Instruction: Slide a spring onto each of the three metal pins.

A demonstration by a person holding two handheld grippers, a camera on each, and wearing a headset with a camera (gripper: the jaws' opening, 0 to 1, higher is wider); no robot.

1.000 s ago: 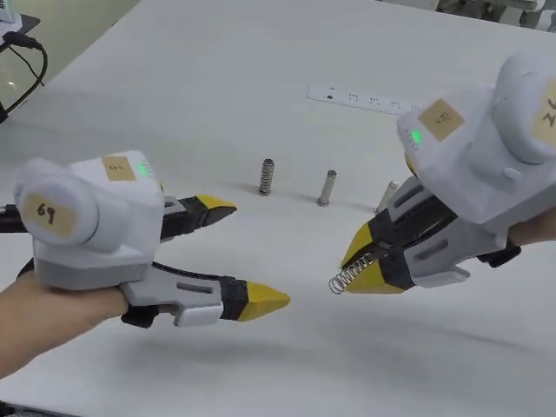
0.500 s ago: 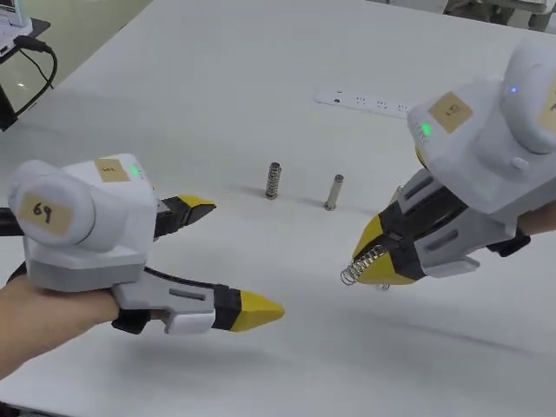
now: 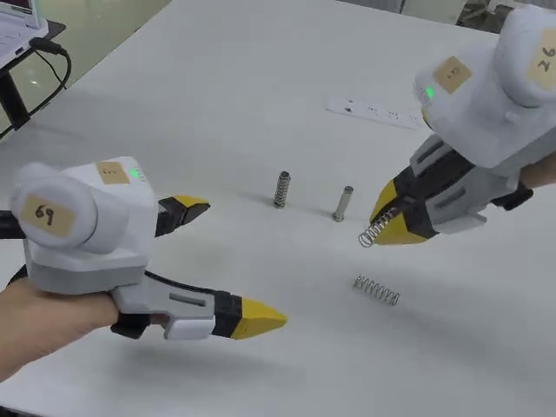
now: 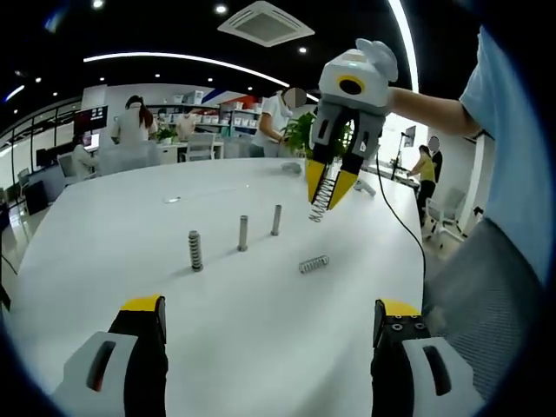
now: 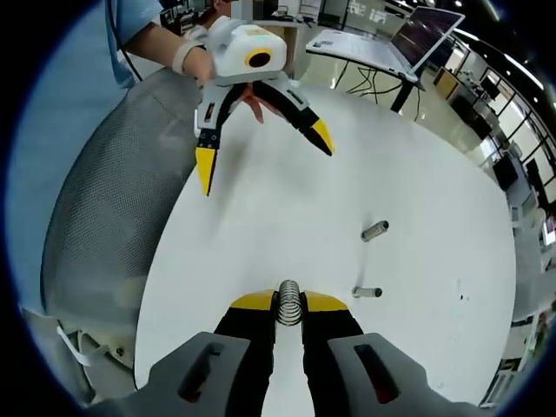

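Three short metal pins stand in a row on the white table [image 3: 217,95]. The left pin [image 3: 282,188] [image 4: 195,250] wears a spring. The middle pin [image 3: 343,203] [image 4: 243,233] and the third pin [image 4: 276,220] are bare; in the head view my right gripper hides the third. My right gripper [image 3: 395,228] [image 4: 328,182] [image 5: 289,304] is shut on a spring [image 3: 376,228] [image 5: 289,310], held in the air just right of the middle pin. Another spring [image 3: 376,289] [image 4: 314,263] lies loose on the table. My left gripper [image 3: 224,261] [image 4: 269,308] [image 5: 263,156] hovers open, holding nothing.
A white power strip [image 3: 373,111] lies at the far side of the table. A laptop [image 3: 17,17] and a black cable [image 3: 52,61] sit on a side stand at the left. People and desks stand in the background.
My right gripper has risen and moved toward the pins with its spring. The loose spring beneath it now lies in plain sight. The left gripper has held its place.
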